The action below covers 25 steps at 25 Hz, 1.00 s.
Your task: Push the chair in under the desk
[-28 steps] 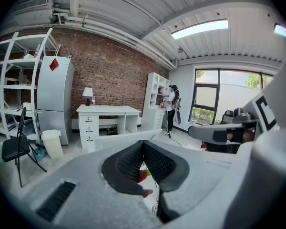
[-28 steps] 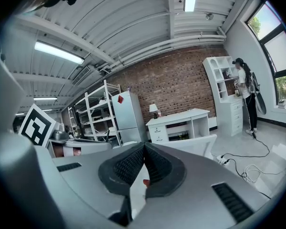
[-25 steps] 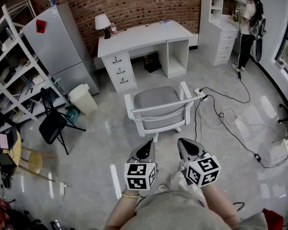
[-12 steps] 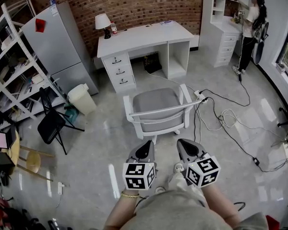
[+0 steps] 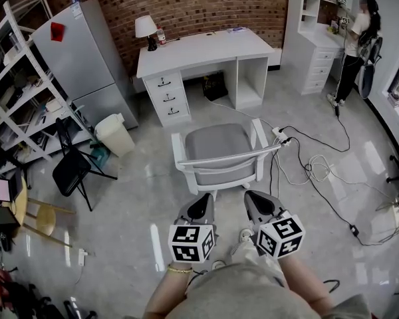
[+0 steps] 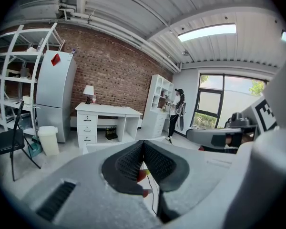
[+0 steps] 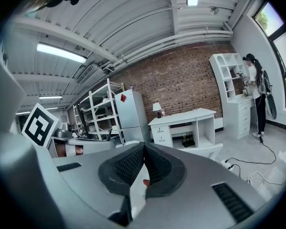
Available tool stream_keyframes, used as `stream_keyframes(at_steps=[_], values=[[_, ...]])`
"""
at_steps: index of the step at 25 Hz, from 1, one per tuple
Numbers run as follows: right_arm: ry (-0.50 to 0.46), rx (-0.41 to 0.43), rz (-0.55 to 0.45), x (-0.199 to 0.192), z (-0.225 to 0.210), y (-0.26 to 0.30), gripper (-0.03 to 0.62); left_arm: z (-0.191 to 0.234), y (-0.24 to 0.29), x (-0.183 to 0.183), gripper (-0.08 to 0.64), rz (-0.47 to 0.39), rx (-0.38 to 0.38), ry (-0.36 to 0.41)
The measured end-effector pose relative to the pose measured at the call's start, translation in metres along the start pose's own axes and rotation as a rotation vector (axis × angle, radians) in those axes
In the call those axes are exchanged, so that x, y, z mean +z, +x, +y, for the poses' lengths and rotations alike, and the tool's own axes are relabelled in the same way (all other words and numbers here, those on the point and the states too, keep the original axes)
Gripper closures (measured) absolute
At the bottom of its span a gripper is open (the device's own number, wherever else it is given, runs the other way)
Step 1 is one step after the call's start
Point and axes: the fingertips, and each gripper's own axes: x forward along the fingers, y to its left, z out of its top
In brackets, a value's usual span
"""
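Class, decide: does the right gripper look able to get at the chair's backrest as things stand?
Probably yes. The right gripper sits just short of the chair backrest, with nothing standing between them; the cables lie off to the side.

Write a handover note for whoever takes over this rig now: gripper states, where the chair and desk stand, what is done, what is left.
Left gripper: shut, empty. Right gripper: shut, empty.
Both are short of the white-framed chair with grey seat cushion, touching nothing.
The chair stands clear of the white desk with drawers, backrest towards you.
Done: nothing yet.
Left: reach the backrest and push the chair into the desk's opening; mind the white power strip beside it.
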Motion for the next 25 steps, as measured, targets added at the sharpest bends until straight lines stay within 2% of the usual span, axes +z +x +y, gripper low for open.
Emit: stream_keyframes(at_steps=[25], values=[[-0.016,0.066,0.02,0.021,-0.051,0.044,0.586,0.003,0.062,0.015,0.551,0.017,0.072,-0.015]])
